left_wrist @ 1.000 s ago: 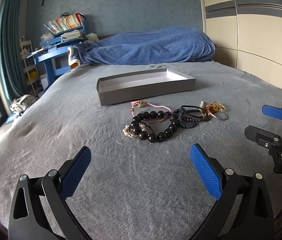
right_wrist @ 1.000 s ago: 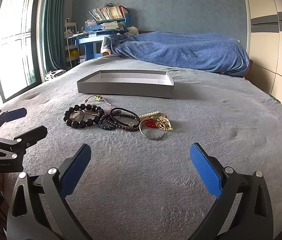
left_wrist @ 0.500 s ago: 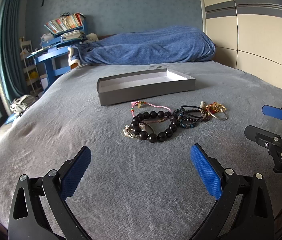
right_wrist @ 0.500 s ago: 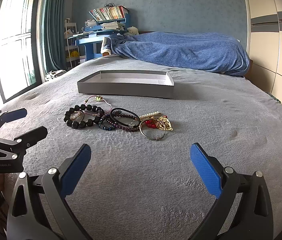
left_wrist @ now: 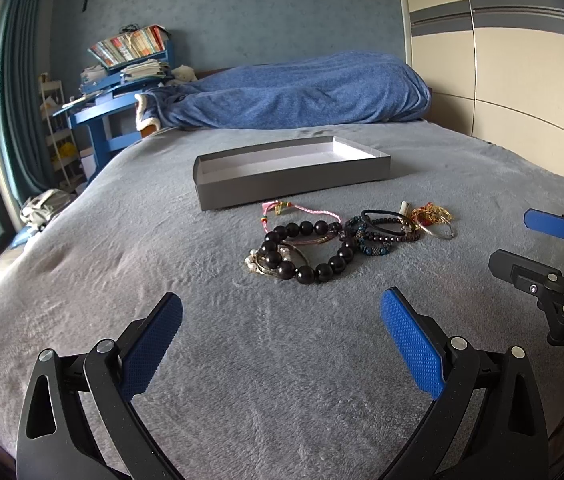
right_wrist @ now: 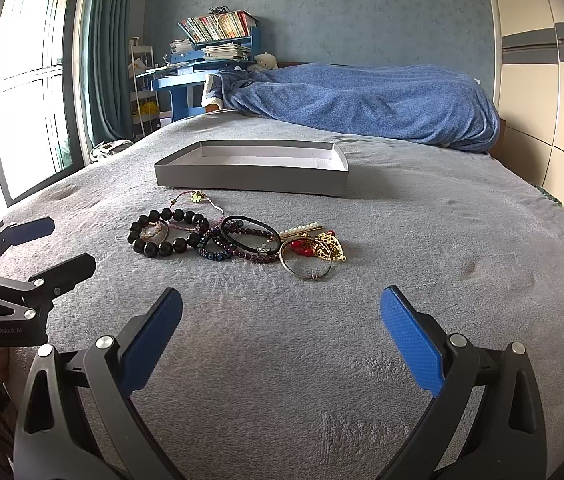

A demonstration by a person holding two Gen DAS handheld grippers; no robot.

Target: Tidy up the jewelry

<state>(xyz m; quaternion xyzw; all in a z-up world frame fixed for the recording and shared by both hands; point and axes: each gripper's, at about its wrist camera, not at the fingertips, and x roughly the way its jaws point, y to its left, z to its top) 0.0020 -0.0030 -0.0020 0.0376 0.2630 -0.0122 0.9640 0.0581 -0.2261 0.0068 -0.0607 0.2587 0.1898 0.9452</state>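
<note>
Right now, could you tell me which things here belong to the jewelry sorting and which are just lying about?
For the job: pile of bracelets, black bead bracelet, silver bangle, grey tray.

Lying about: blue blanket, books, blue desk.

A shallow grey tray (right_wrist: 249, 178) with a white inside sits empty on a grey bed cover. Just in front of it lies a loose cluster of jewelry: a pink cord (right_wrist: 201, 200), a bracelet of large black beads (right_wrist: 163, 246), small dark beaded bracelets (right_wrist: 237, 246) overlapping, a silver bangle (right_wrist: 308, 270), and a gold and red ornament (right_wrist: 324, 246) touching it.
</note>
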